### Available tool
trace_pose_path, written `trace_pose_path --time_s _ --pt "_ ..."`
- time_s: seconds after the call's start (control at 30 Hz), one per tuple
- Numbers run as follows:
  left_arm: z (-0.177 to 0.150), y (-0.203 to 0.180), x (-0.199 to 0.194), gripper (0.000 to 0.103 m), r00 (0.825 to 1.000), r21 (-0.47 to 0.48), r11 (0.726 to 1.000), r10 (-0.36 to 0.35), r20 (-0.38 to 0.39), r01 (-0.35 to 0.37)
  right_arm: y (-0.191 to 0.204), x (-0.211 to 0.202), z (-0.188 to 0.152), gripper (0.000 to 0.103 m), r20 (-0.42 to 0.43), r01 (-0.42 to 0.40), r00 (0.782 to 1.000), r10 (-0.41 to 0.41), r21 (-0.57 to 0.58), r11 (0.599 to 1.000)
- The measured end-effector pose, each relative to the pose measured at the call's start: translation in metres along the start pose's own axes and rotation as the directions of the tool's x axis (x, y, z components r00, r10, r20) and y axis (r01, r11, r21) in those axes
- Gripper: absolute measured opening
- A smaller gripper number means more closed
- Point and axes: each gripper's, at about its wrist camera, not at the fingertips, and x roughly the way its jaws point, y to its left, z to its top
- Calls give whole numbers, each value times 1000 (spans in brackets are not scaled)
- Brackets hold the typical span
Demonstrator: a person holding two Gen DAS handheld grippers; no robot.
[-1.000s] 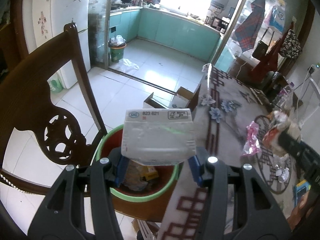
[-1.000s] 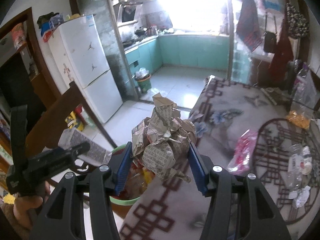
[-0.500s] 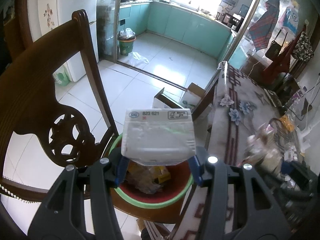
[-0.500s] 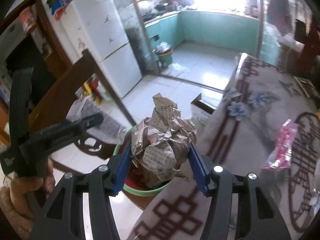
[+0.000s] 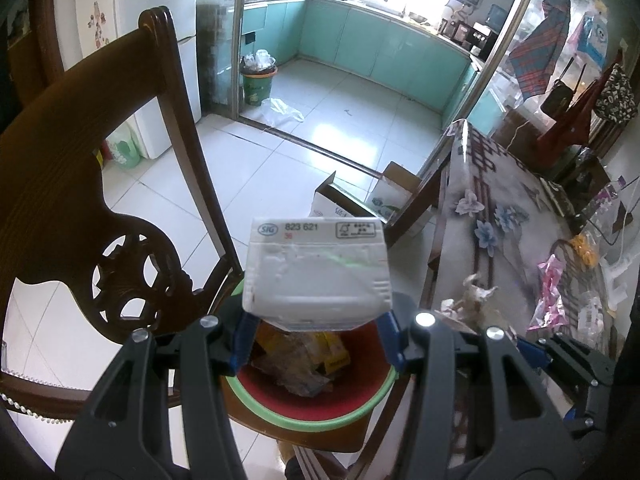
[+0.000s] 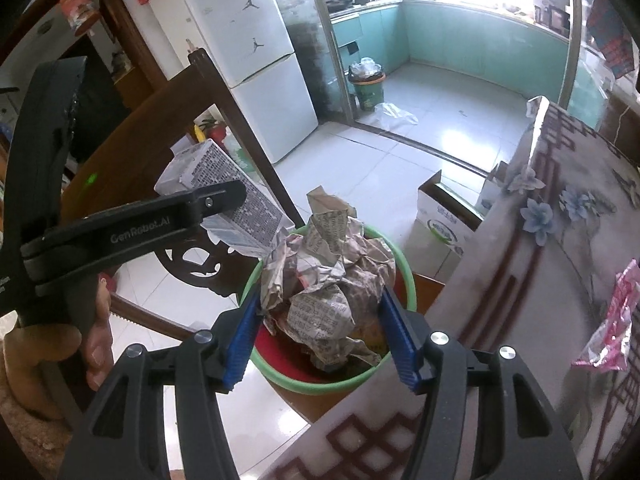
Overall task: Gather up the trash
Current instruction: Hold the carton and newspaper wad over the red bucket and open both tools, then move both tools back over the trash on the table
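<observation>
Over bin [image 6: 404,280], newspaper wad [image 6: 328,280] btwn parted R fingers [image 6: 400,344].

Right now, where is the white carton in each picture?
Left wrist view: the carton is in the middle, held in the left claw above the bin.
Right wrist view: the carton is at the left, behind a black finger of the left claw, up and left of the newspaper.
Shared landmark: the green-rimmed bin on the chair seat.
</observation>
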Motion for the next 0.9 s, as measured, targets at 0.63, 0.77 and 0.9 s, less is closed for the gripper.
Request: trace_pose_path --time_s 0.63,0.77,0.9 --pt "-5 -13 -38 76 997 -1 1000 1 73 -1 -47 -81 -26 85 113 61 990 -80 160 985" --pt "-12 -31 -46 76 997 24 999 -23 77 21 -58 -102 -43 85 127 94 985 -120 197 976" --pt "-26 -56 -49 76 997 70 996 -54 55 50 -67 -115 -60 85 122 117 982 -148 229 966"
